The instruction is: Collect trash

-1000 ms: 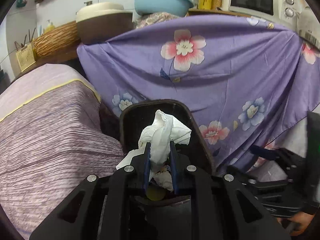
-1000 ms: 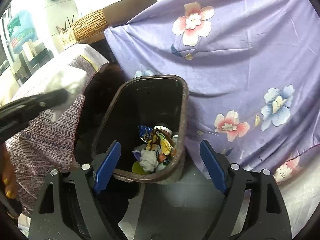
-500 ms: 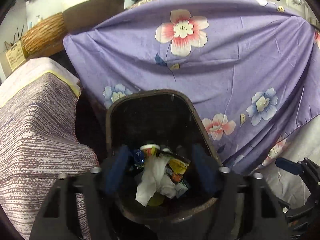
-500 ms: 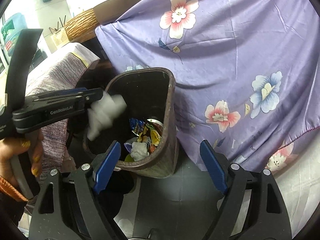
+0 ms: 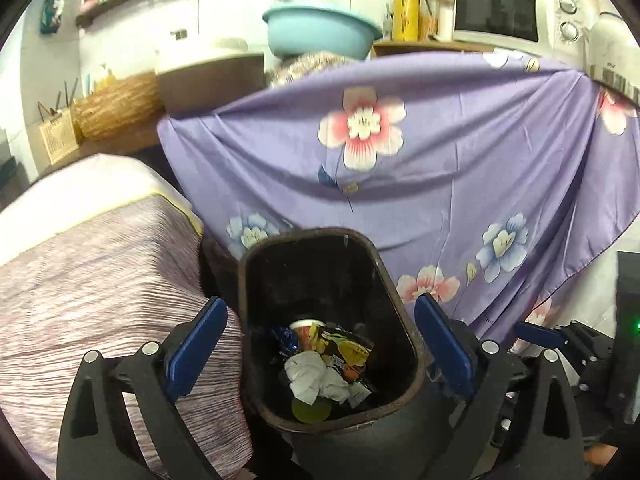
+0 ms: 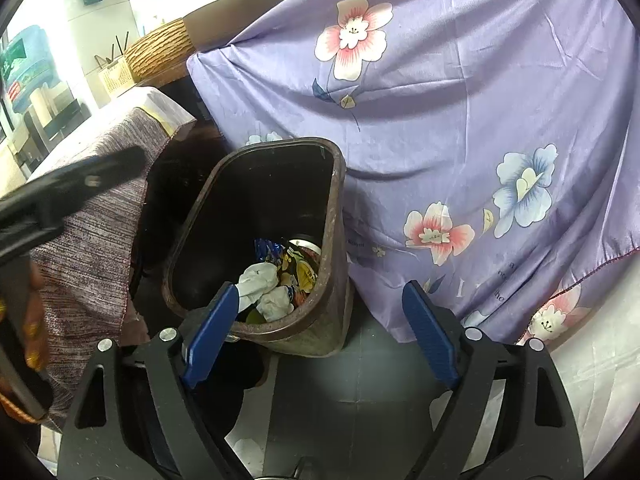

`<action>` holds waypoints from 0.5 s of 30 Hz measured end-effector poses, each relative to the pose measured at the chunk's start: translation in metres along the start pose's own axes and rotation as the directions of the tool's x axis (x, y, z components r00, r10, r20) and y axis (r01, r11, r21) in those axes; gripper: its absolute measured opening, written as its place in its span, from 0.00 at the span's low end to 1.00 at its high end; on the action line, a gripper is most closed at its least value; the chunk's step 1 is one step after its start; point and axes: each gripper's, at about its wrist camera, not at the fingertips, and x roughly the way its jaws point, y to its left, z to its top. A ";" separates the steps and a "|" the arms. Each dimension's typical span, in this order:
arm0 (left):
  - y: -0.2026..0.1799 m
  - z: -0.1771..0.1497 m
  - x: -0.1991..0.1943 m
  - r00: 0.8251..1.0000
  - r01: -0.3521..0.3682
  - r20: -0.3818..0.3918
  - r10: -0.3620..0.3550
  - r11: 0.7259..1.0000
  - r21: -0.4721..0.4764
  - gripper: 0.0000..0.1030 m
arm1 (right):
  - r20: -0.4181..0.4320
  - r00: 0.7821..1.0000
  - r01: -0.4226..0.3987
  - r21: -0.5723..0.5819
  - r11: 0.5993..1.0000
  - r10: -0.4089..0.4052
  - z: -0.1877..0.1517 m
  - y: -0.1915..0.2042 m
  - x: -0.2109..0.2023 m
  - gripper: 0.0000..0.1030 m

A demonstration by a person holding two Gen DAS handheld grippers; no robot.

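The white tissue (image 5: 314, 378) that was clamped in the left gripper (image 5: 320, 356) a second ago has been released; it is now seen lying in the dark bin (image 5: 404, 344), on top of the wrappers (image 5: 344, 350) and a cup (image 5: 306, 326), just ahead of and below the left jaws. Those jaws are spread wide and hold nothing. The right gripper (image 6: 320, 320) is likewise spread and unloaded, with the bin just ahead of it. This piece is judged collected; further trash is not seen in view. Dark floor is seen under the bin. A purple floral cloth (image 5: 440, 168) is draped behind it, a striped cover (image 5: 92, 280) lies left of the jaws, and a worktop (image 5: 432, 45) with a microwave (image 5: 516, 10) and a blue basin (image 5: 320, 32) stands far beyond.
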 end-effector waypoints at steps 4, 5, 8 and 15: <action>0.001 0.003 -0.028 0.998 -0.020 0.056 0.020 1.000 0.011 0.95 | 0.007 1.000 0.013 0.005 1.000 -0.013 0.002 0.002 -0.005 0.87; 0.002 0.003 -0.036 0.997 -0.028 0.071 0.027 1.000 0.012 0.95 | 0.013 1.000 0.014 0.002 1.000 -0.014 0.003 0.004 -0.007 0.87; 0.007 0.002 -0.058 0.994 -0.040 0.101 0.040 0.999 0.004 0.95 | 0.029 0.999 0.024 -0.019 1.000 -0.024 0.006 0.012 -0.015 0.88; 0.024 -0.010 -0.119 0.970 -0.108 0.215 0.109 0.994 -0.014 0.95 | 0.173 0.983 0.066 -0.057 0.996 -0.055 0.013 0.037 -0.056 0.93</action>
